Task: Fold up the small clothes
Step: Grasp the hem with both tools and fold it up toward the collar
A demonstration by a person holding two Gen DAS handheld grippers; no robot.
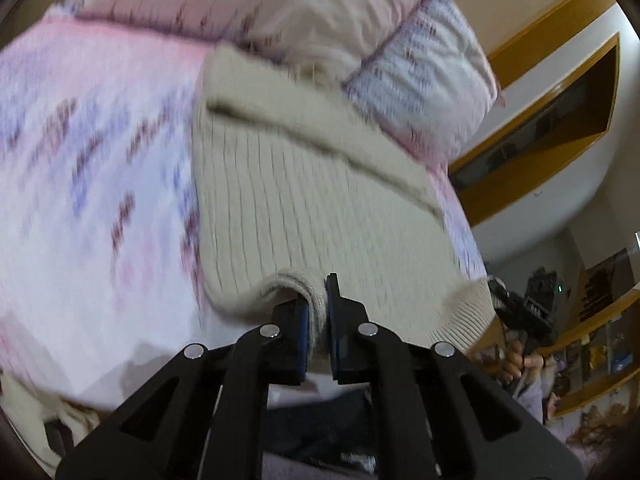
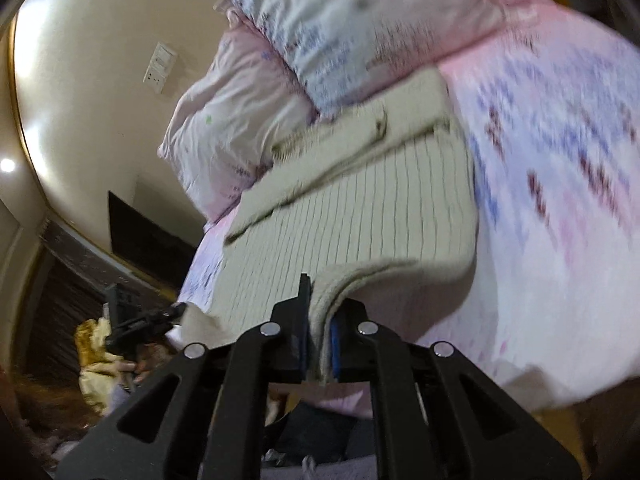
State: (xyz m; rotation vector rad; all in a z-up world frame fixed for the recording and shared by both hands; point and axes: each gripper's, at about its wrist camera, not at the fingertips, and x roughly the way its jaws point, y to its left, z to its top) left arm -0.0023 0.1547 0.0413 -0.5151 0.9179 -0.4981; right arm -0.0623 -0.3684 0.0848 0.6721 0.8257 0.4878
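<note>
In the left wrist view, the left tool (image 1: 318,312) is clamped on the near hem of a cream ribbed sweater (image 1: 304,200), the knit edge bunched between its two black fingers (image 1: 296,320). Ahead of the tool the sweater lies spread on a bed (image 1: 88,152) with a pink, white and purple patterned cover, its sleeves folded across the far part of the body. Beyond the sweater, pillows (image 1: 420,80) in a matching print lean at the head of the bed. Off to the tool's right, the right tool (image 1: 520,308) grips the hem's other corner, held by a hand (image 1: 516,360).

In the right wrist view, the right tool (image 2: 320,320) is closed on the sweater's (image 2: 360,208) hem, a thick fold of knit pinched between its fingers (image 2: 302,316). The garment stretches away ahead over the bed cover (image 2: 560,184), with the pillows (image 2: 340,32) past it. To this tool's left, the left tool (image 2: 152,316) holds the far hem corner. A wall switch plate (image 2: 160,67) sits on the beige wall further left.
</note>
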